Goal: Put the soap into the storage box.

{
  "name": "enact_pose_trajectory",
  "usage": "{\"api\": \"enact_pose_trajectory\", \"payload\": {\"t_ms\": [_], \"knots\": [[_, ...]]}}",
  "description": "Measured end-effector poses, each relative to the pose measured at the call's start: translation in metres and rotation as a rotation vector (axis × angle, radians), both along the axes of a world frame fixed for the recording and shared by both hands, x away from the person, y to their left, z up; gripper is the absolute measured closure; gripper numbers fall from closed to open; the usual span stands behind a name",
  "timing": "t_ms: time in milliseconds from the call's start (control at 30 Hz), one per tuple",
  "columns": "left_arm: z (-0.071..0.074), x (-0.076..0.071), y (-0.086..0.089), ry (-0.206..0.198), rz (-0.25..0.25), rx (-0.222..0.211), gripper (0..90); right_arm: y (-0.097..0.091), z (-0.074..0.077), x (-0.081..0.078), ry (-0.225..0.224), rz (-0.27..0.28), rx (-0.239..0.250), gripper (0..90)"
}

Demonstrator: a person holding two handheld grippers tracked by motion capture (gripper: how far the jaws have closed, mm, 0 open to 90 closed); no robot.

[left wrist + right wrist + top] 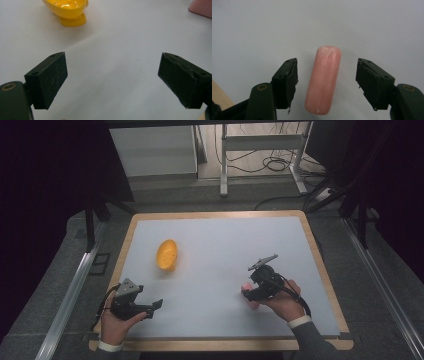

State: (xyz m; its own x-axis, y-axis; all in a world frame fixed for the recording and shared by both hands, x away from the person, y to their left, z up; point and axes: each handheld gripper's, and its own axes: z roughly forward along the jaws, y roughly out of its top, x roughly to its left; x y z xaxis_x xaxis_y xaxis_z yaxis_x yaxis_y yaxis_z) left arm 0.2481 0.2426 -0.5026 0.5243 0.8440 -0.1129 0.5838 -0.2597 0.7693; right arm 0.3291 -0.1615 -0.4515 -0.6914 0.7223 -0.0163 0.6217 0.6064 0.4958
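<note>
Sausage [323,80] lengthwise between right fingers [287,82]

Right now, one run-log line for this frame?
right gripper: open, astride pink sausage, no contact | left gripper: open, empty | yellow bowl: untouched

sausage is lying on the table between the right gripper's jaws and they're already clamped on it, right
Not quite. The sausage does lie on the table between the right gripper's jaws, but they are not clamped on it: the right gripper view shows a gap of bare table on each side of the sausage, so the pads do not touch it.
</note>
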Motion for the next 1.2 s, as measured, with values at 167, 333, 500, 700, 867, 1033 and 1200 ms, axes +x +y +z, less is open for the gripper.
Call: {"api": "enact_pose_trajectory", "payload": {"t_ms": [167, 333, 500, 700, 867, 1033, 1200], "knots": [[-0.002, 0.001, -0.002, 0.003, 0.001, 0.013, 9.3, 0.005, -0.016, 0.005, 0.043, -0.014, -0.046, 35.6], [-0.003, 0.001, -0.004, 0.005, -0.003, 0.019, 9.3, 0.004, -0.028, 0.008, 0.079, -0.031, -0.081, 40.9], [-0.003, 0.001, -0.004, 0.007, -0.006, 0.017, 9.2, 0.006, -0.031, 0.007, 0.103, -0.03, -0.087, 49.2], [-0.004, 0.001, -0.005, 0.007, -0.006, 0.021, 9.1, 0.01, -0.035, 0.01, 0.131, -0.039, -0.112, 56.3], [-0.004, 0.001, -0.005, 0.006, -0.006, 0.025, 9.1, 0.01, -0.034, 0.01, 0.129, -0.043, -0.124, 58.7], [-0.003, 0.0, -0.004, 0.004, -0.005, 0.021, 9.1, 0.005, -0.026, 0.011, 0.119, -0.041, -0.09, 59.1], [-0.004, 0.0, -0.005, 0.004, -0.006, 0.027, 9.1, 0.001, -0.014, 0.014, 0.101, -0.043, -0.055, 59.1]]}}
